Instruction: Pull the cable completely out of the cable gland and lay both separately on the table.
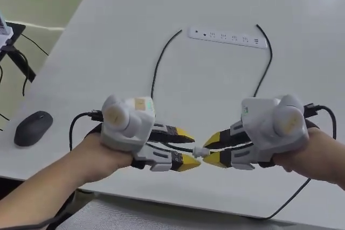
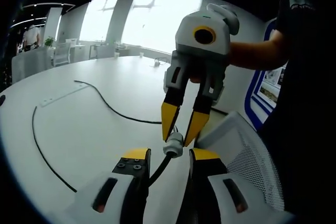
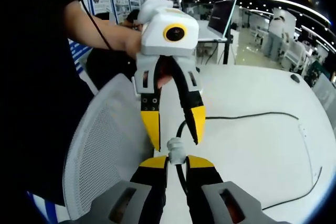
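White table [image 1: 226,90] lies under both grippers, which are held near its front edge in the head view. The cable gland [image 1: 200,152] is seen in the air between them, and the cable [image 1: 155,76] runs away across the surface. In the left gripper view, the left gripper [image 2: 170,156] is seen with jaws well apart, the cable passing loose between them, nothing pinched. In the right gripper view, the right gripper [image 3: 177,161] appears closed on the gland by its very tips. Risks judged: the gland may be pulled out of so shallow a hold, the thin cable may be slid through the pads, and a freed part may be dropped onto the chair [image 3: 105,145].
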{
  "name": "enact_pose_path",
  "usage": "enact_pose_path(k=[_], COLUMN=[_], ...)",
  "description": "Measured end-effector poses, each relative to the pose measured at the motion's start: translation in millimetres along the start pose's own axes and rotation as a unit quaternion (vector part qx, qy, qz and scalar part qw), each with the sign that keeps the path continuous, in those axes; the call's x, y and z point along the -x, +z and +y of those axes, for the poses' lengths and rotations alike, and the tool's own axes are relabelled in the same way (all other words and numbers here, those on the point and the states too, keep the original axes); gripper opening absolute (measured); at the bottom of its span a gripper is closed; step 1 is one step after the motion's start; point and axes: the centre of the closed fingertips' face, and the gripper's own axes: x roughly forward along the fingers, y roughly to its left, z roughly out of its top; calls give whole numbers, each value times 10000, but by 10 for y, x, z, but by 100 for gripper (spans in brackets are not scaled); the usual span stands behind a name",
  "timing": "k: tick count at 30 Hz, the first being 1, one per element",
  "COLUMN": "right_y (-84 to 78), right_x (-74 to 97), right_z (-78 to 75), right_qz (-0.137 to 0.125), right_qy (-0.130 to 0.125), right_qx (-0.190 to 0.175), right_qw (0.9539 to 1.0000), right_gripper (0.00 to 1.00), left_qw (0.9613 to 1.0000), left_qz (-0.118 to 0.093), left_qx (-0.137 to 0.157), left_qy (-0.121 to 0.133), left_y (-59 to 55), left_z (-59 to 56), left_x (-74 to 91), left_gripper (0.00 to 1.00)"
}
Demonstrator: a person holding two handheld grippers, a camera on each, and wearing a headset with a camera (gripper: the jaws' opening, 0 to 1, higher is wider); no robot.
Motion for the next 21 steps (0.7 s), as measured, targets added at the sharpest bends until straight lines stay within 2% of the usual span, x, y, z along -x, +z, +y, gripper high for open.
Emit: enact_pose_path(k=[9,16,19,21], right_y=[-24,-52,-63,-61], right_x=[5,6,-4,-6], right_z=[16,46,52,33], right_qz=[-81,-121,-164,-204], right_qy=[15,12,-17,-76], right_qx=[107,202,239,188], right_qw=[9999,9997,9996,9996], right_gripper=[7,8,8,8], left_qw=[9999,9998,9998,9998], left_qz=[-32,11,94,123], left_qx=[3,-43,52,11], left_qy=[-144,-183,-193,-160], left_y=[24,10,-4,1], left_z=[-61,-85,-85,-73], left_x=[-39,-74,-81,-84], left_gripper=[17,16,16,16])
